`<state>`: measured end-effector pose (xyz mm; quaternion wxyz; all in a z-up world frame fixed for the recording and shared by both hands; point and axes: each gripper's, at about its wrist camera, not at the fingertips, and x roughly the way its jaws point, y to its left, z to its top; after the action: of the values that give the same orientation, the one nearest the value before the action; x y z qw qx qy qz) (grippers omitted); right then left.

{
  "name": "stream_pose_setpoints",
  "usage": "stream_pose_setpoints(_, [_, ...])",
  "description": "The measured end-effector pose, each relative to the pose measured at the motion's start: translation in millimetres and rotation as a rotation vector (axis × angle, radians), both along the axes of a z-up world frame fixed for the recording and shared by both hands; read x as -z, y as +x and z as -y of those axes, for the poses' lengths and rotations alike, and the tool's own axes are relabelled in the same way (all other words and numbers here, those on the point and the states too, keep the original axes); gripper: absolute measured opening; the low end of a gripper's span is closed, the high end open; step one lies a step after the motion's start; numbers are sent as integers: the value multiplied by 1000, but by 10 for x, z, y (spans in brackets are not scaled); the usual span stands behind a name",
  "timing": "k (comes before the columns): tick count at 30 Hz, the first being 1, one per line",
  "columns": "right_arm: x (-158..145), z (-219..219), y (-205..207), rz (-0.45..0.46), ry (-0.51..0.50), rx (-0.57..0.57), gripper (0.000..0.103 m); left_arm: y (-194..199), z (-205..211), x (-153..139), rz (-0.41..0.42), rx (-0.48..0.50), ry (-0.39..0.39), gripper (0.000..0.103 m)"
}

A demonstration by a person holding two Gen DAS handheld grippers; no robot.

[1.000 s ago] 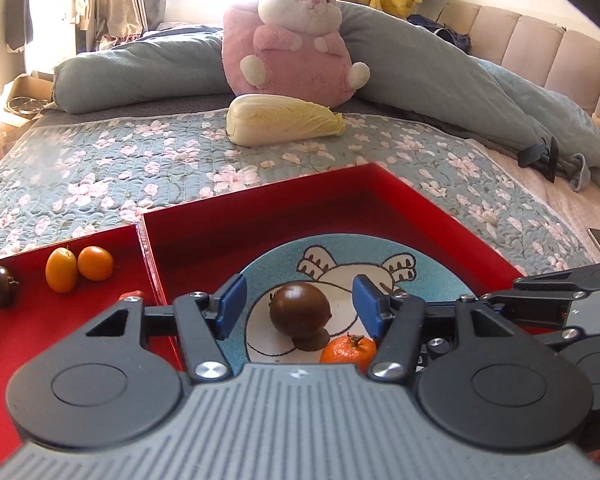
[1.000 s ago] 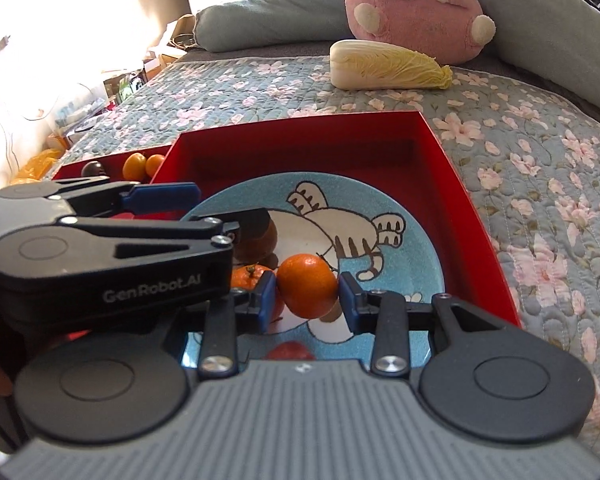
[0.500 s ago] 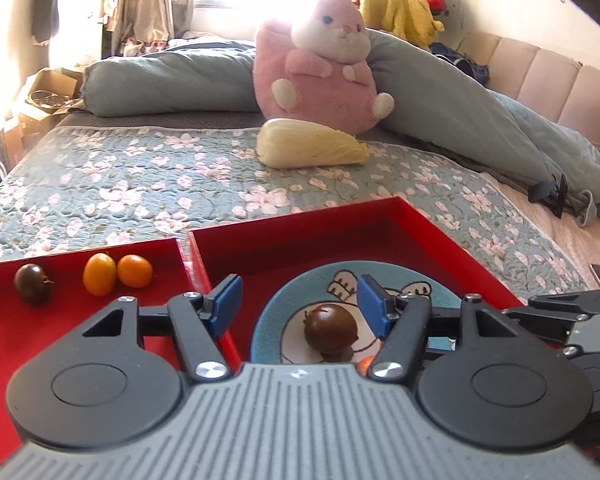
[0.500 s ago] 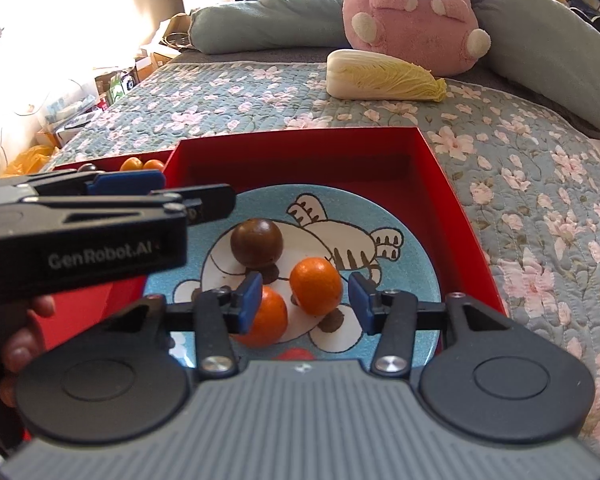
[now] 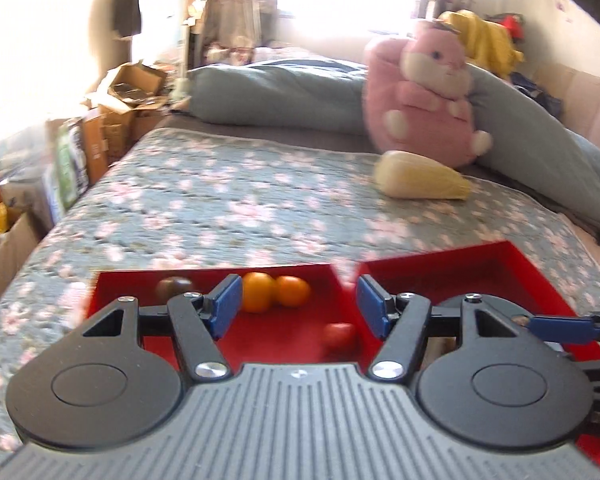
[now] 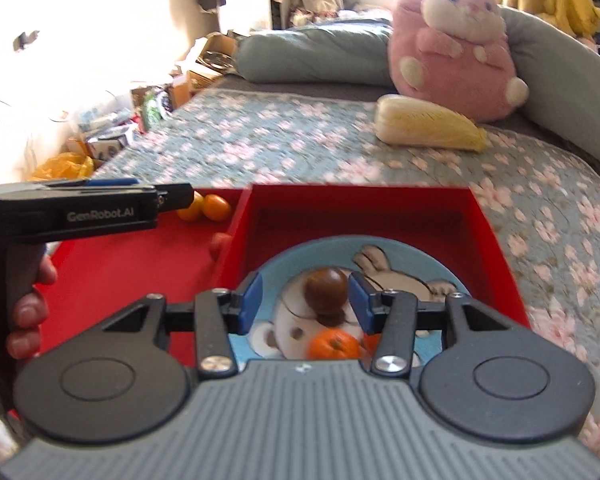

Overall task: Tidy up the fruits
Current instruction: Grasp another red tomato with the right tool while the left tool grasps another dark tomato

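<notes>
Fingers of the left gripper (image 5: 298,308) stand apart with nothing between the blue pads; they point forward and down over the left red tray (image 5: 284,334). Fingers of the right gripper (image 6: 305,305) are also apart, abt. half open, and hold nothing; the dark brown fruit (image 6: 326,289) is seen in the gap between the pads but lies below on the blue plate (image 6: 440,258), not gripped. The right gripper tilts down toward the plate, which sits inside the right red tray (image 6: 496,248). In the right wrist view the left gripper comes in from the left edge, held about level, and a hand (image 6: 26,300) wraps its handle w/ fingertips showing. On the plate, just in front of the brown fruit, lies an orange mandarin (image 6: 334,344), stem end facing up; a 2nd orange fruit is mostly hidden behind the right finger. In the left tray are two orange fruits (image 5: 276,290) touching side by side, the left one oval w/ long axis upright, a dark fruit (image 5: 172,286) near them, and a small red fruit (image 5: 340,334) by the tray's right wall. Both trays rest on the flowered bed quilt (image 5: 240,208).
</notes>
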<state>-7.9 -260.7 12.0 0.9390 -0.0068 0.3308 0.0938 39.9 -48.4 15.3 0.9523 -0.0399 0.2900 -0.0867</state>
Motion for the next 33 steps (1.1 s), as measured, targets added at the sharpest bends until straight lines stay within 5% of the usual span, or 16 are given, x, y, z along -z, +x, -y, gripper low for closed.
stream_pose_setpoints(7, [-153,-572,180,29,5,-181,49,223,-618,104,-86,-192,-39,68])
stream_pose_setpoints(13, [73,-969,477,-18,-97,-280,48,386,-766,253,-153,-276,-47,68])
stream_pose_setpoints(26, [673,-1350,760,-5,-555,-353,41,692,-772,549,-209,-279,-45,68])
stream_pose_setpoints(28, [731,-1397,766,14,-618,-378,33,728,-769,581,-211,-277,-36,68])
stream_pose_setpoints(33, [699,-1342,738,31,-570,-373,32,813,-766,644,-215,-266,-30,69])
